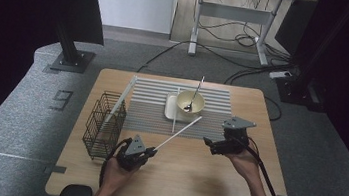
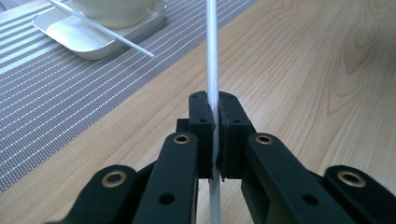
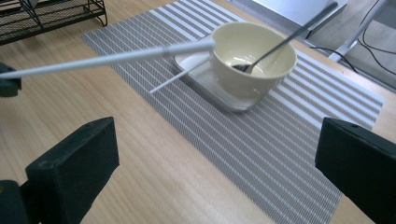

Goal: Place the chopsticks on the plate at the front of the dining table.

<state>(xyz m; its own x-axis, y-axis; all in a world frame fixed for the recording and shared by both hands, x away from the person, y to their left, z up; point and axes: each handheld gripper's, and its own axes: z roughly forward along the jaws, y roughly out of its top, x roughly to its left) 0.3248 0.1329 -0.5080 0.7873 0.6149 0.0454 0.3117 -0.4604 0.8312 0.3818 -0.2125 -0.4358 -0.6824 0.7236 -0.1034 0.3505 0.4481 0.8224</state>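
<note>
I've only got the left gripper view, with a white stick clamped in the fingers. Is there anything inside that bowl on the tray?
Observer: Yes, a spoon rests in the bowl, its handle sticking out over the far rim.
Operator: What's the right gripper doing?
Observer: The right gripper is open, its fingers wide apart and holding nothing.
Operator: Anything over on the table's left side?
Observer: A black wire basket stands there, with another white stick leaning out of it.
</note>
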